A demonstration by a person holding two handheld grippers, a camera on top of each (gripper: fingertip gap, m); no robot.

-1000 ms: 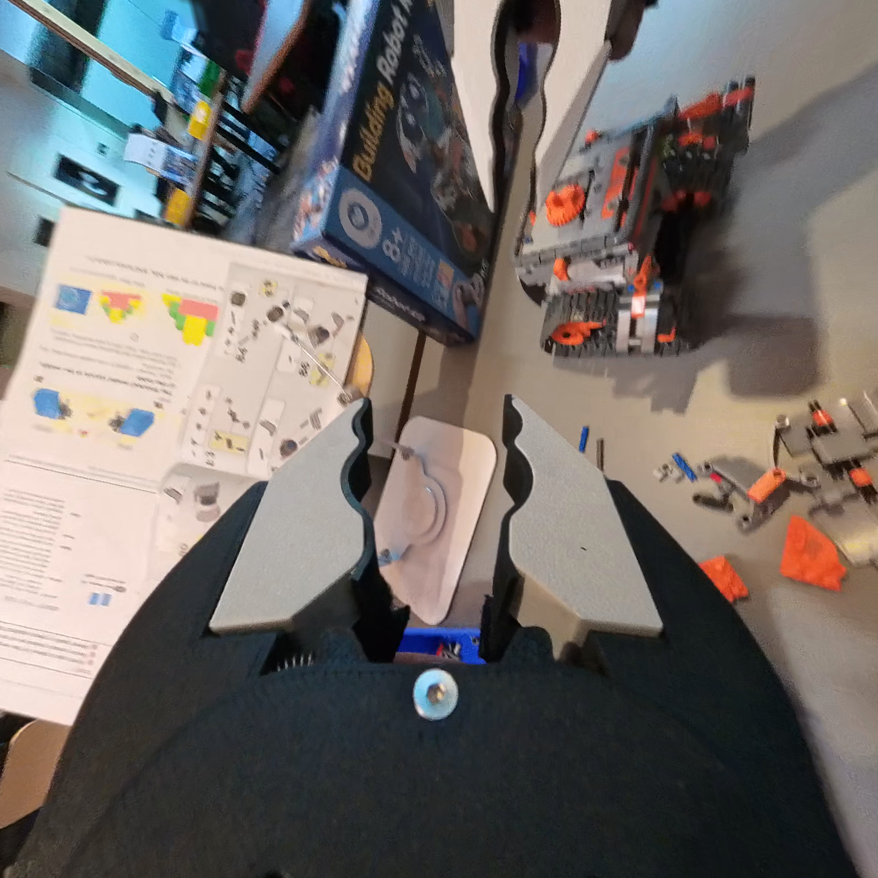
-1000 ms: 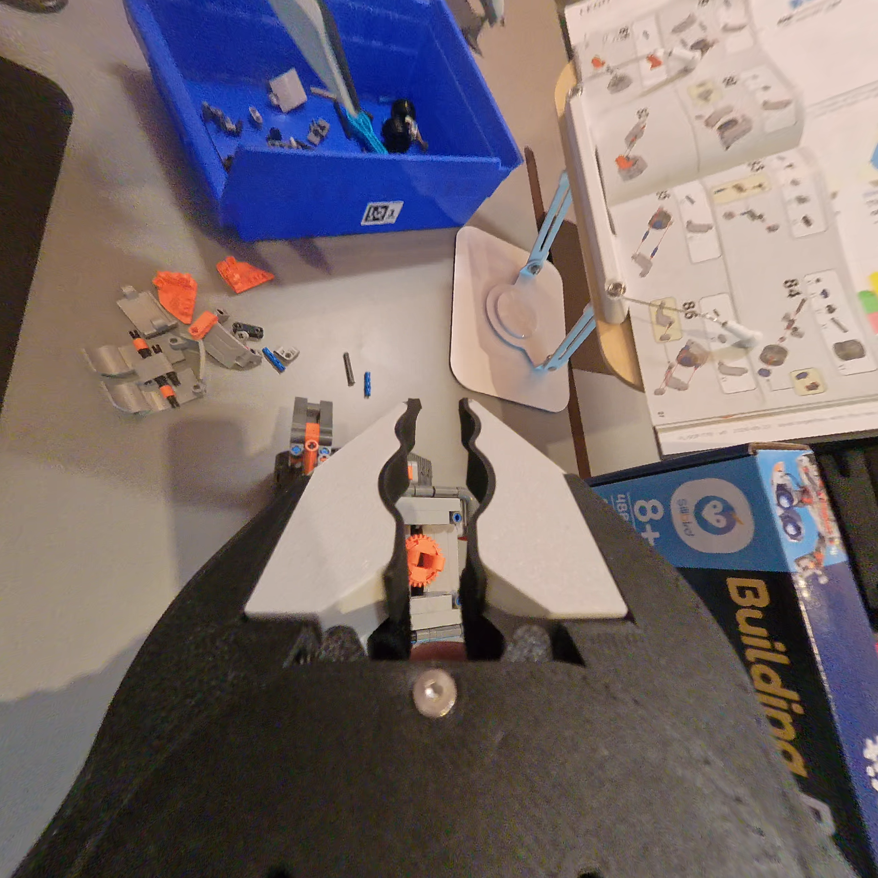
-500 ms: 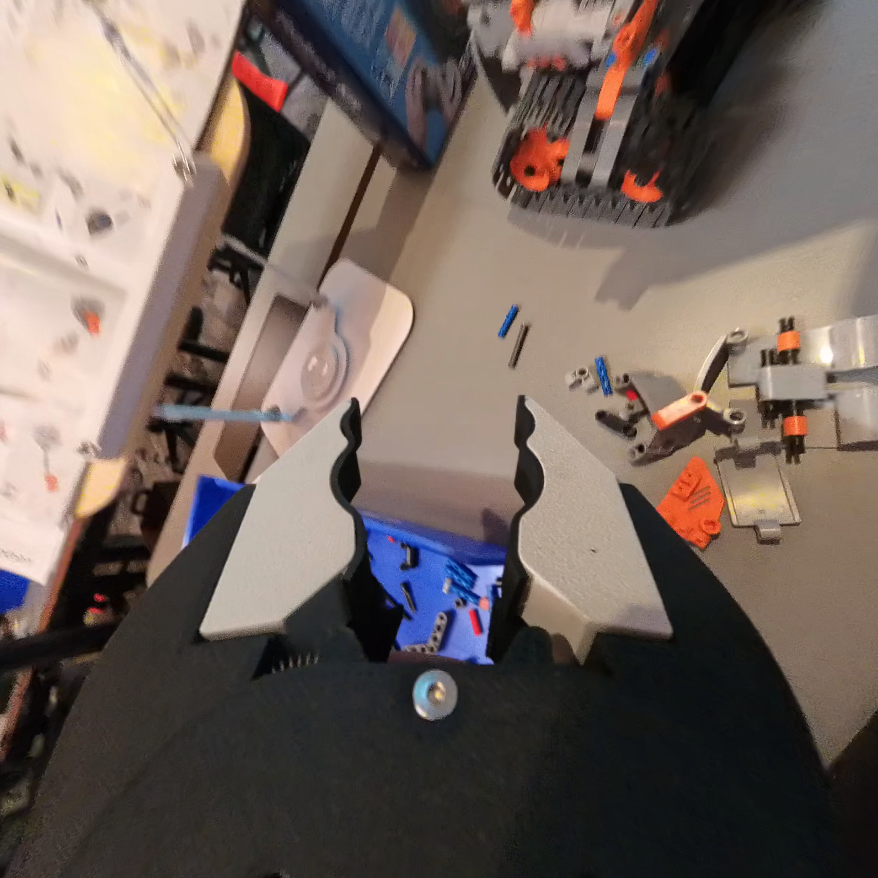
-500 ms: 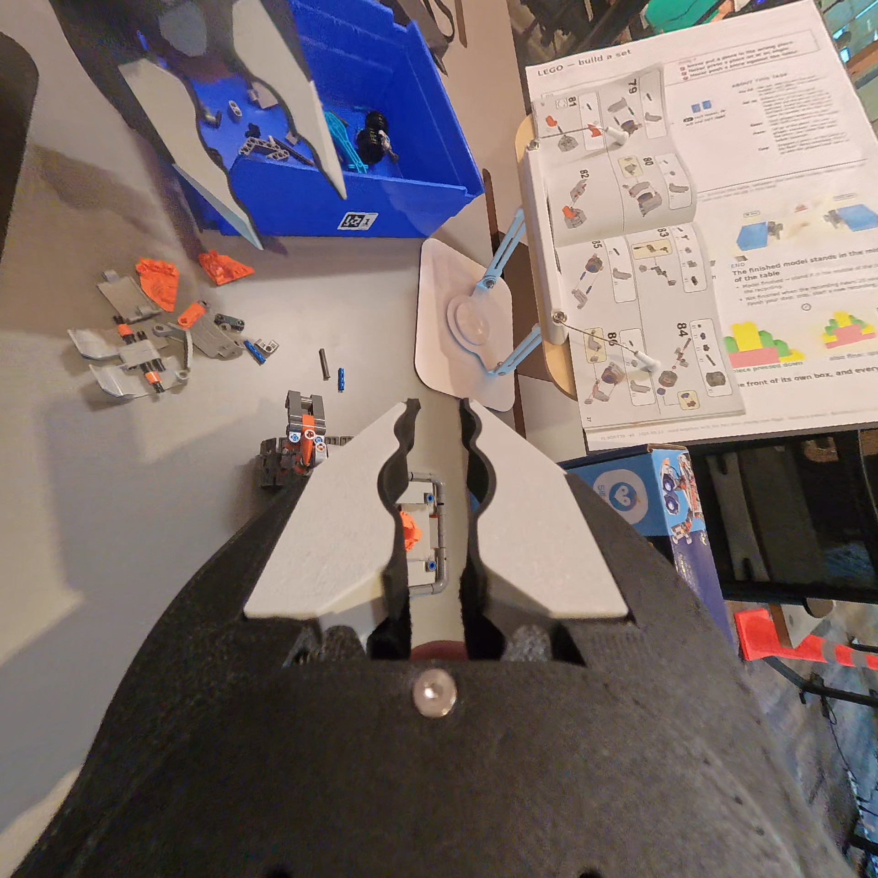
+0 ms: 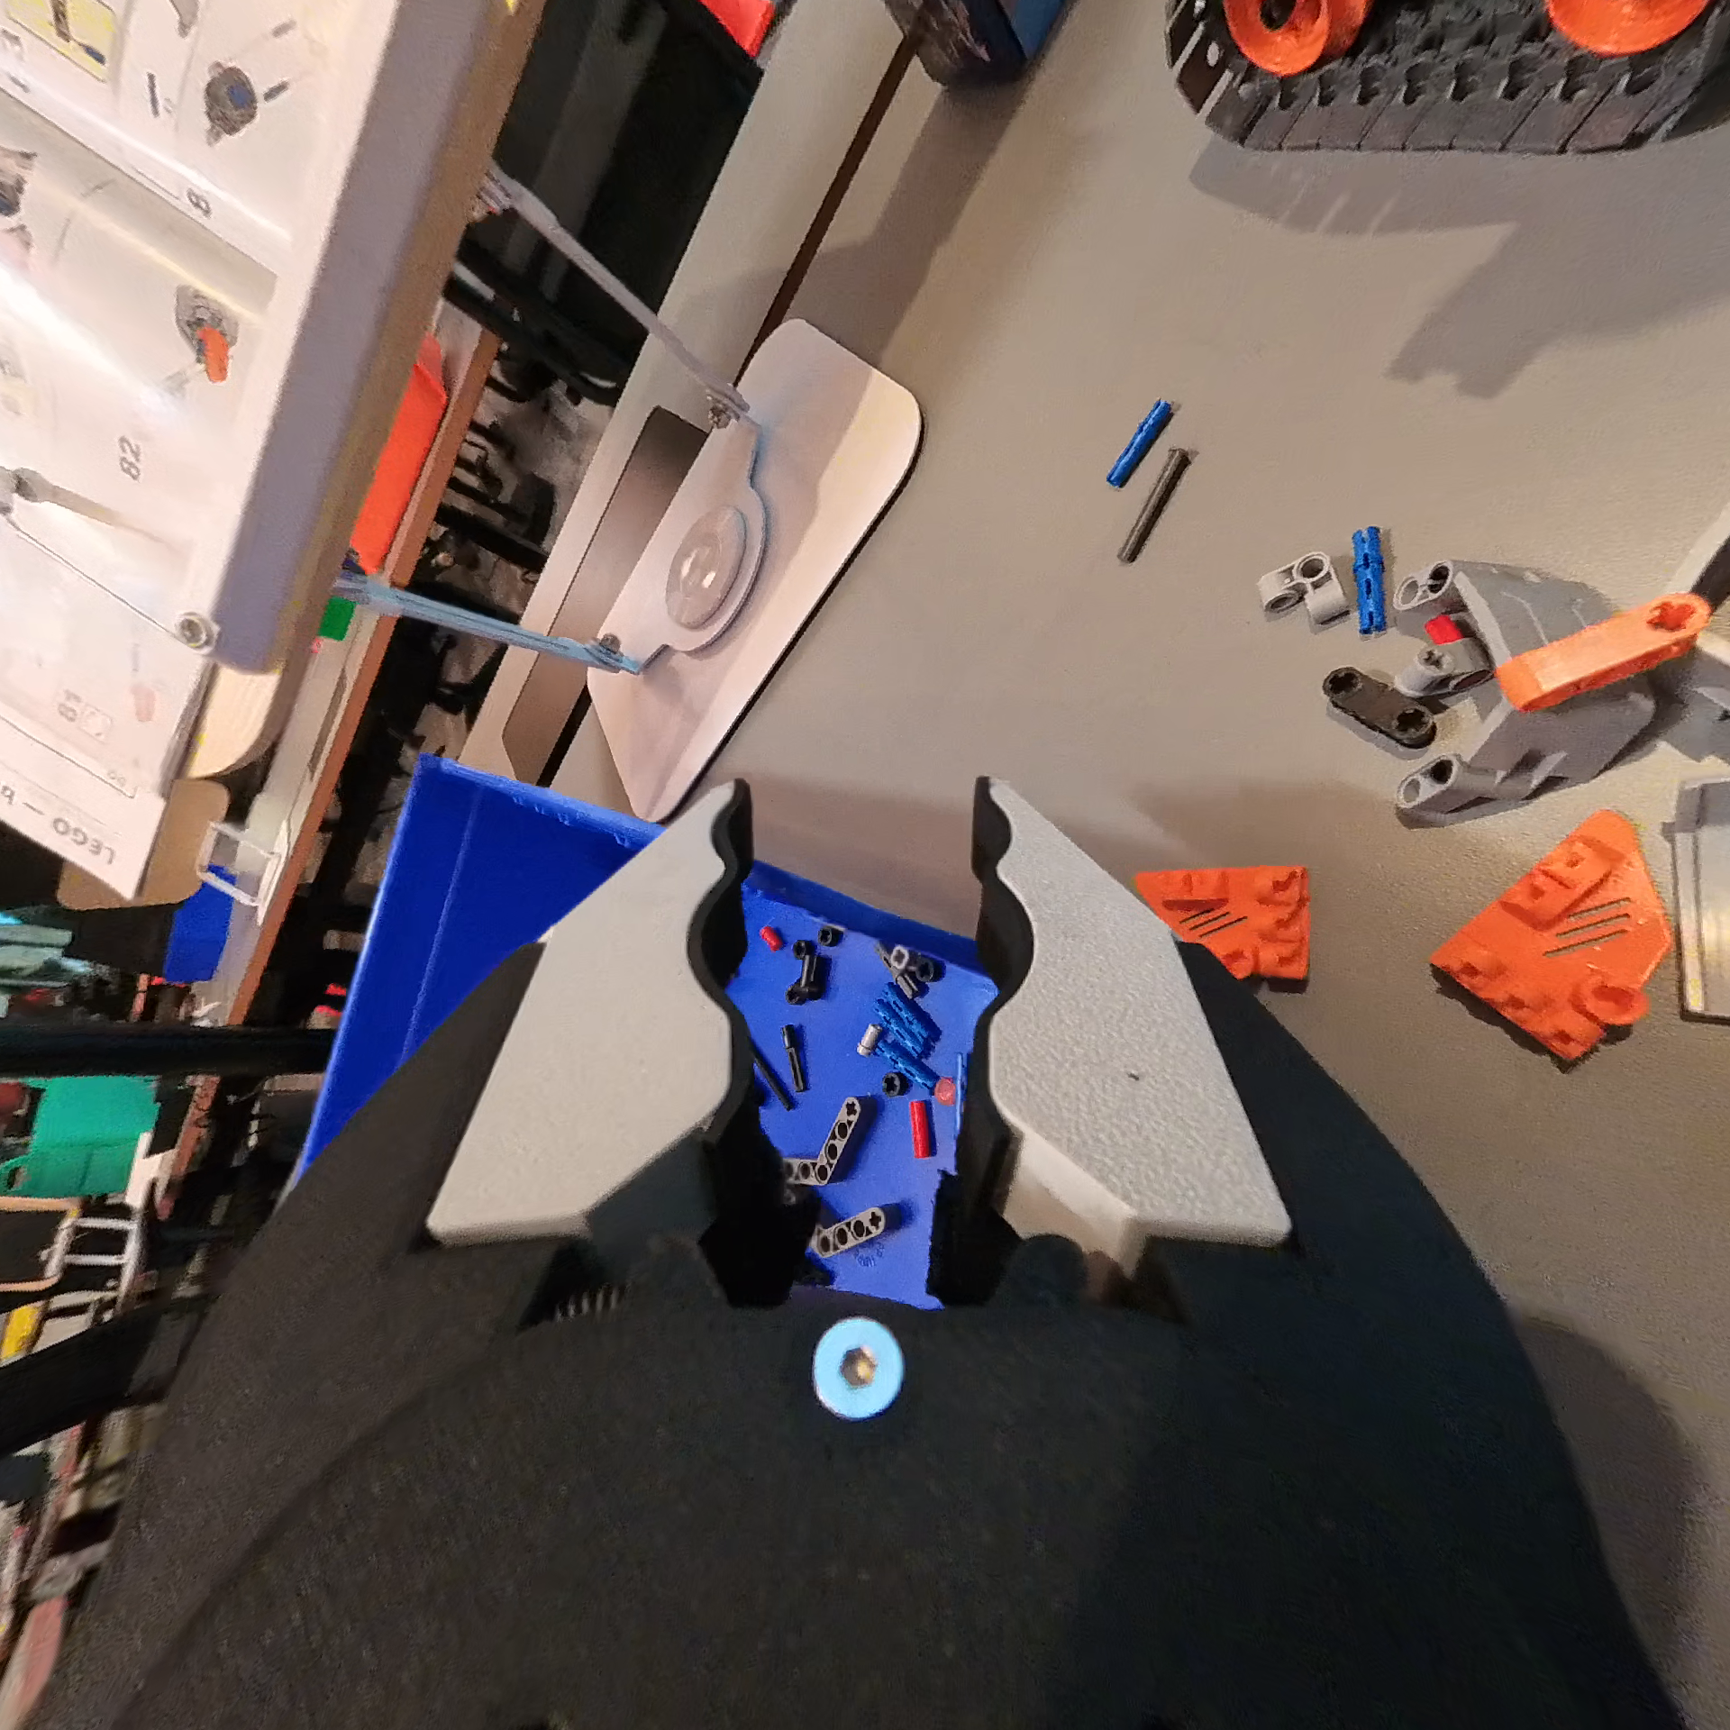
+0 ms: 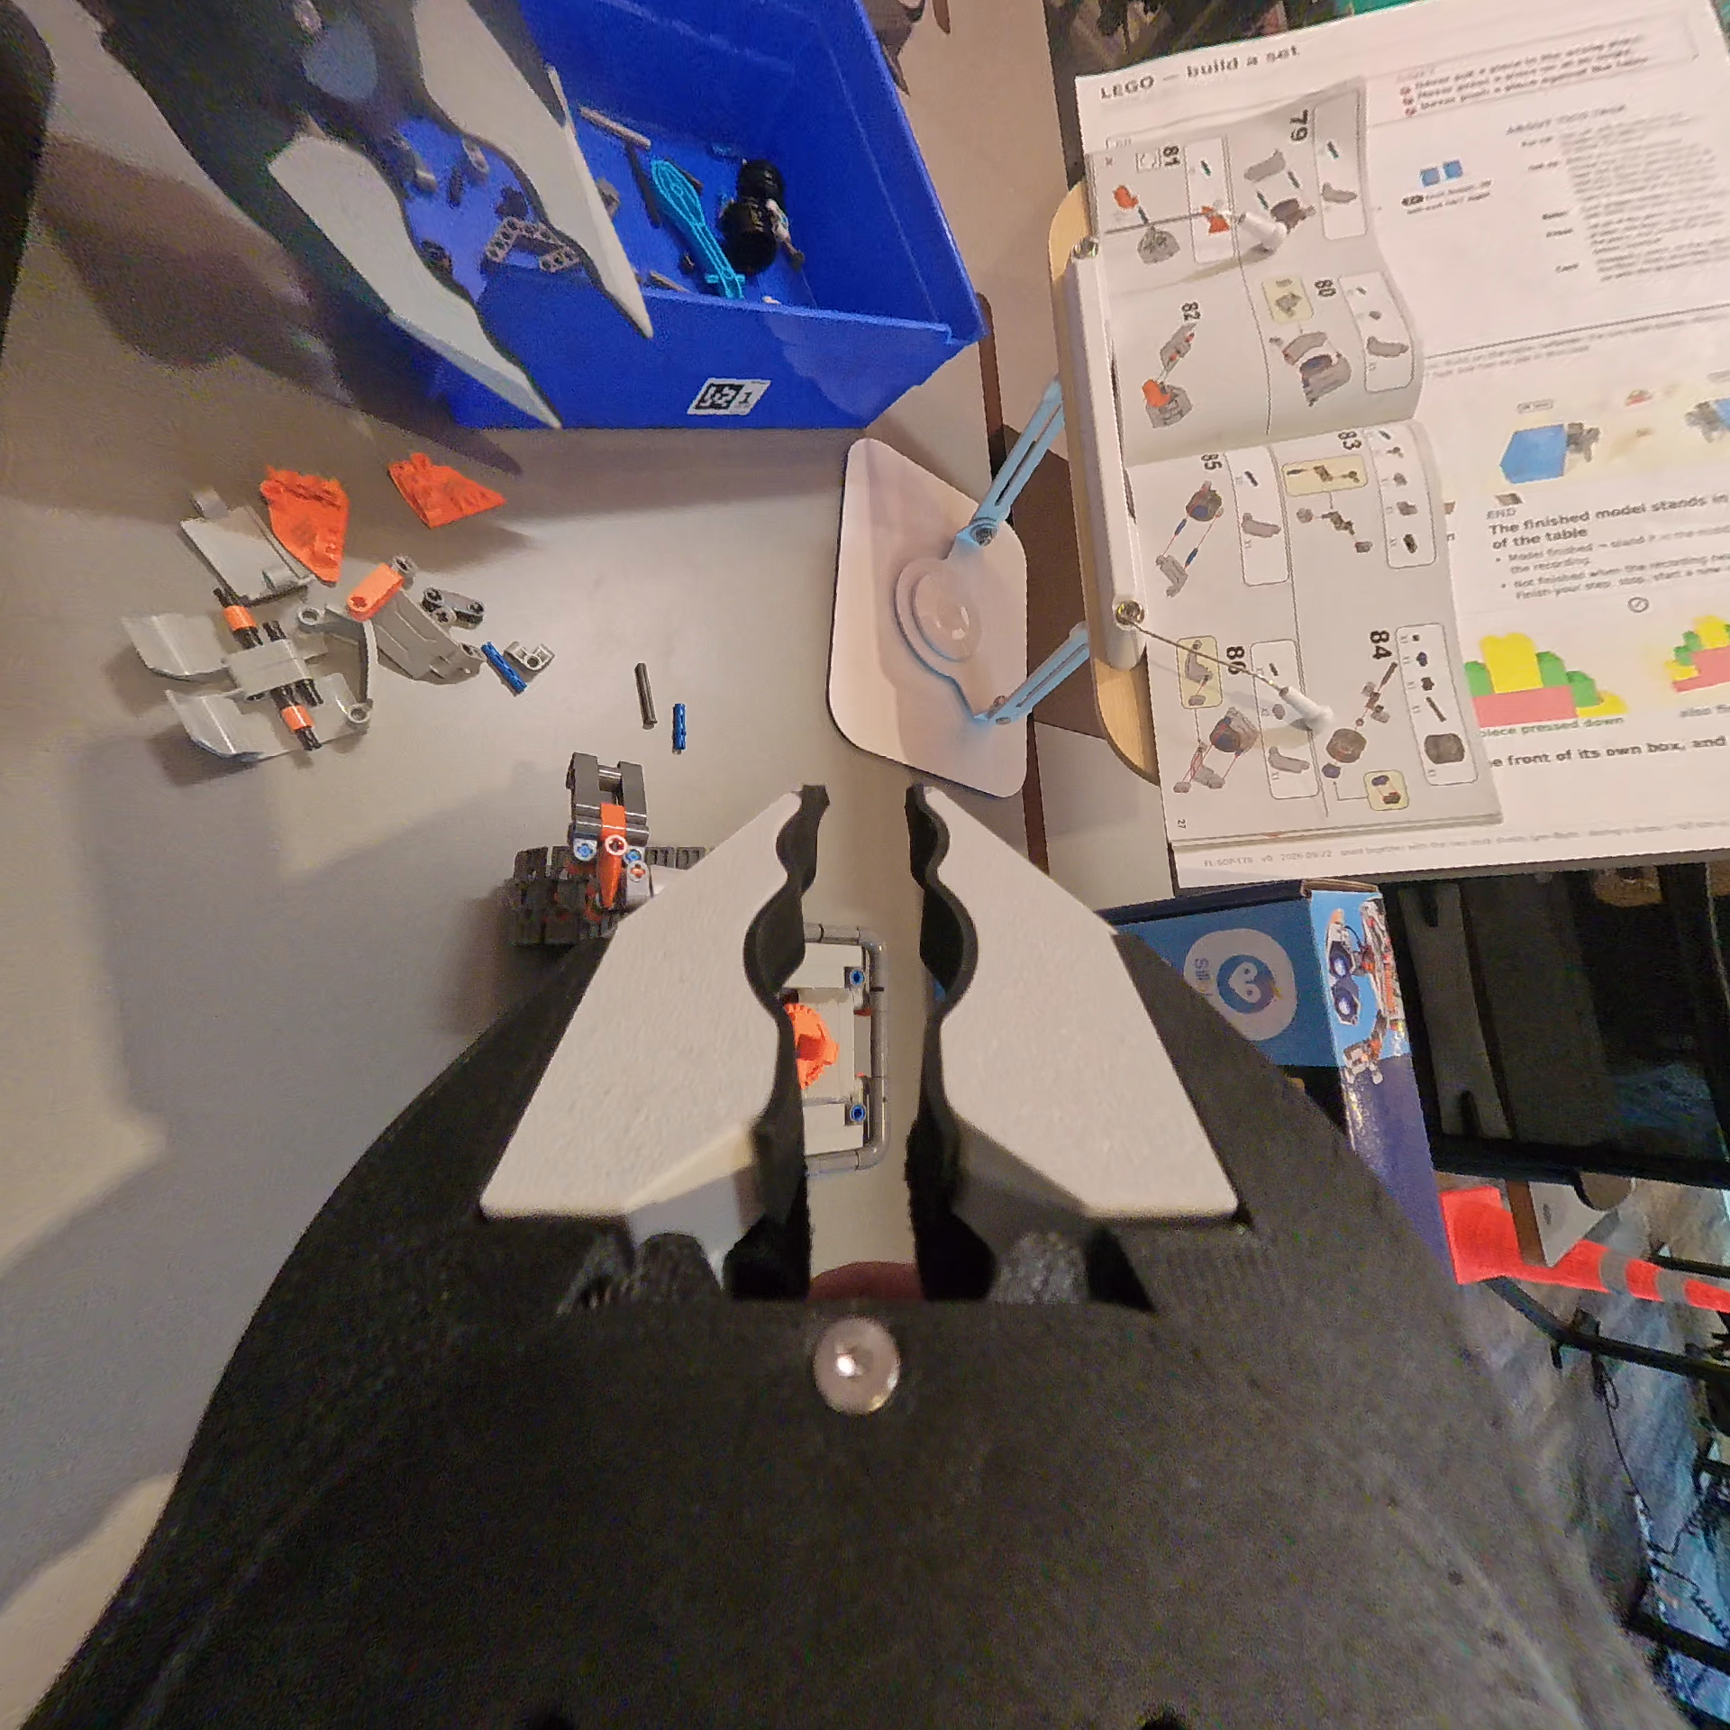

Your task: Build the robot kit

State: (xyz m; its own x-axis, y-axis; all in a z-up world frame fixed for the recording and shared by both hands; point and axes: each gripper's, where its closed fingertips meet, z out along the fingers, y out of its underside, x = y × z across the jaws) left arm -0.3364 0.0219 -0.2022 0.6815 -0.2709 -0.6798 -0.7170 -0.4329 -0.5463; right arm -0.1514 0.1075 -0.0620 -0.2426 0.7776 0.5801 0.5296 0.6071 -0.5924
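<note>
Blue bin [image 5: 487, 899] under left gripper [image 5: 861, 814], jaws apart, empty; right gripper [image 6: 866, 796] slightly parted above tracked model [image 6: 833, 1030]

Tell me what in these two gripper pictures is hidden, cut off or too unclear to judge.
- Left wrist view: the open left gripper covers much of the blue plastic bin; the black tracked model is cut by the top edge.
- Right wrist view: the open right gripper hides most of the grey and orange brick assembly.
- Right wrist view: the open instruction booklet is blurred.
</note>
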